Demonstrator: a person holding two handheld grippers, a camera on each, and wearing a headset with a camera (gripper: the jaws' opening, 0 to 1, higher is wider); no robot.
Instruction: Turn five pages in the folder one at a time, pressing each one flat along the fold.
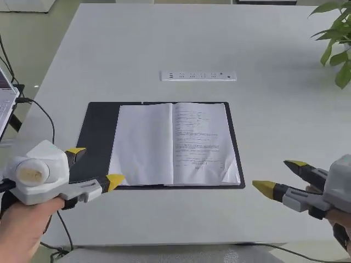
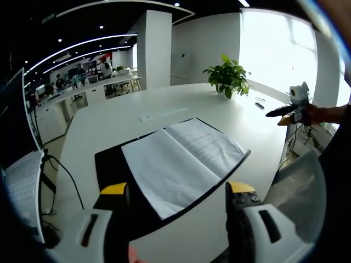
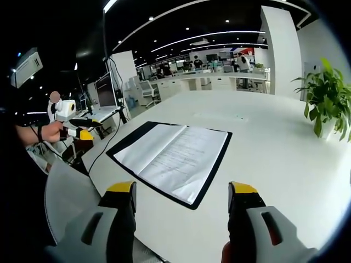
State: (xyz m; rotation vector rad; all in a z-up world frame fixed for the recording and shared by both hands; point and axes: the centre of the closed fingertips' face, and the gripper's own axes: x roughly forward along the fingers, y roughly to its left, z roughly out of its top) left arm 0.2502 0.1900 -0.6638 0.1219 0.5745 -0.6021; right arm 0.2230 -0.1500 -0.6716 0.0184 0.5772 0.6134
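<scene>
A black folder (image 1: 98, 137) lies open on the white table, its plastic-sleeved pages (image 1: 175, 143) spread flat: a blank sheet on the left, a printed sheet on the right. The same folder (image 2: 181, 161) (image 3: 170, 153) lies ahead of both gripper cameras. My left gripper (image 1: 94, 166) hovers open at the folder's near left corner, holding nothing. My right gripper (image 1: 279, 176) hovers open to the right of the folder, near the table's front edge, also with nothing in it. In their own views, the left gripper (image 2: 178, 190) and right gripper (image 3: 181, 189) both have yellow-tipped jaws wide apart.
A white power strip (image 1: 198, 75) lies beyond the folder. A potted plant (image 1: 335, 38) stands at the far right. A laptop (image 1: 4, 101) and black cables (image 1: 44, 118) sit at the left edge. A grey chair (image 3: 68, 203) is at the table's near side.
</scene>
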